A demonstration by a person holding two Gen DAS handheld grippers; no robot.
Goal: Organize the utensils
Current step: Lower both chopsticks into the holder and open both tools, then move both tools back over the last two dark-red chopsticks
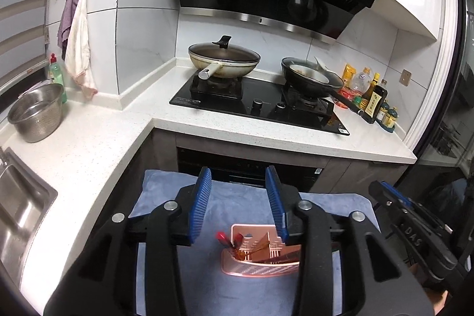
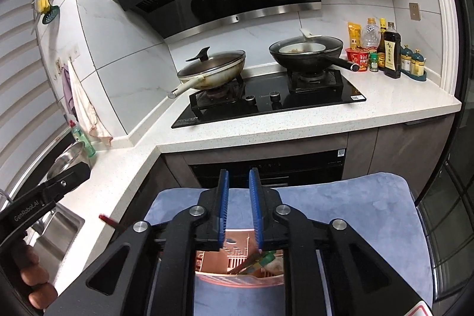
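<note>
Plainly both grippers hang over the pink utensil holder (image 1: 260, 259), which sits on a blue cloth (image 1: 237, 197) to catch chopsticks (image 1: 228, 242); left gripper (image 1: 238, 203) fingers stand apart, right gripper (image 2: 238, 206) fingers slightly parted, neither holding anything.

left gripper (image 1: 238, 208): black, blue ribbed pads, silver screws | right gripper (image 2: 238, 206): same
</note>
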